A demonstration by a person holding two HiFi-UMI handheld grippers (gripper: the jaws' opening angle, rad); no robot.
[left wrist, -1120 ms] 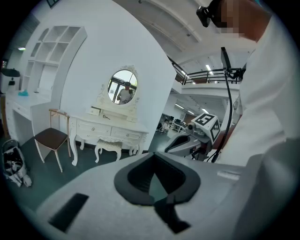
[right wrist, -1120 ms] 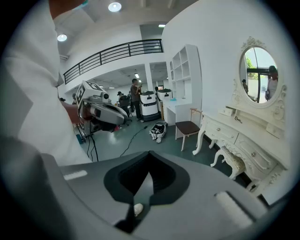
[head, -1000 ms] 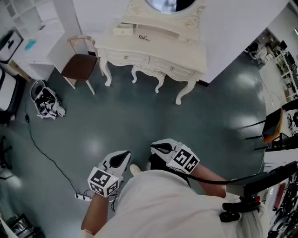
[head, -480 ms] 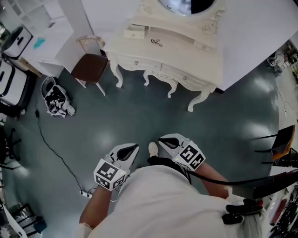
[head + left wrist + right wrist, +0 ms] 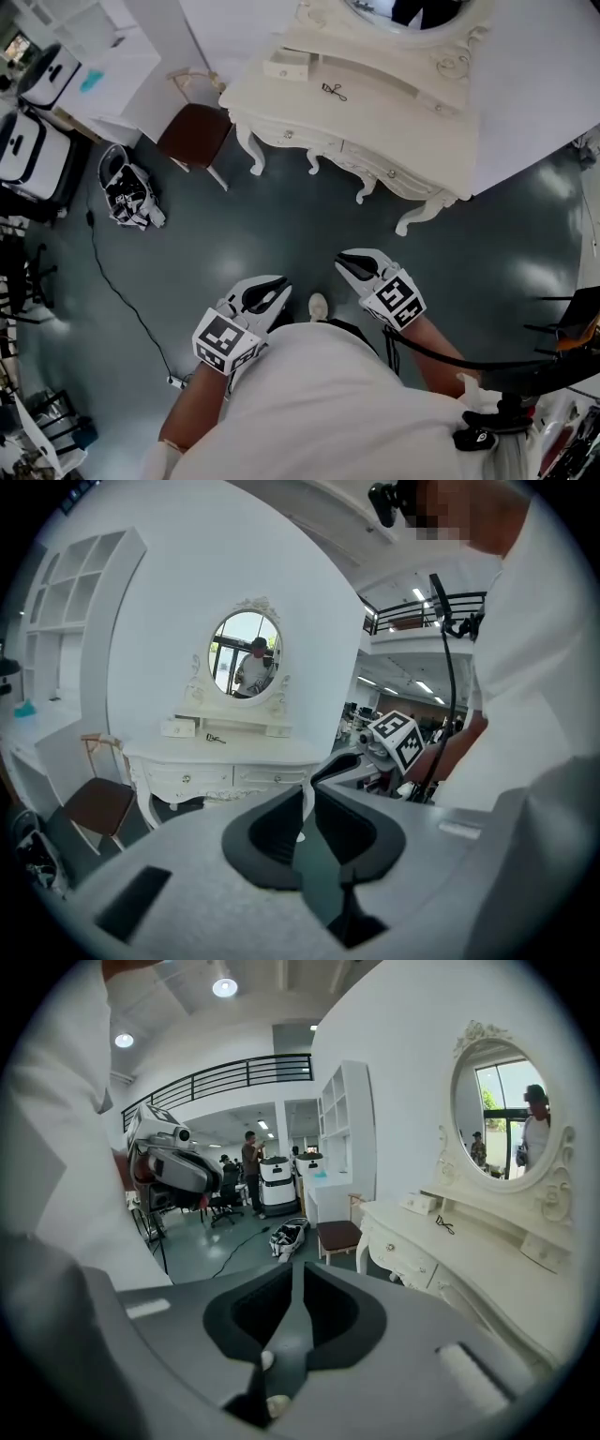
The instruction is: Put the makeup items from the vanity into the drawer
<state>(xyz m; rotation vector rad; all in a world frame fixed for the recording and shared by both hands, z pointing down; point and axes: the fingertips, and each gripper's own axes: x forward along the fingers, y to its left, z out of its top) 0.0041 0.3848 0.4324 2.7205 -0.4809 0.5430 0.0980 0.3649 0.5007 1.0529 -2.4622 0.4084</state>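
While the left claw (image 5: 274, 286) and right claw (image 5: 345, 262) hang closed and empty, well apart from the vanity tabletop (image 5: 394, 112), step close before opening one over the eyelash curler (image 5: 334, 91) lying there.

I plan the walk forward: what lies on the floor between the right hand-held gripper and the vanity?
Only bare floor, as the head view shows, between the right hand-held gripper and the vanity.
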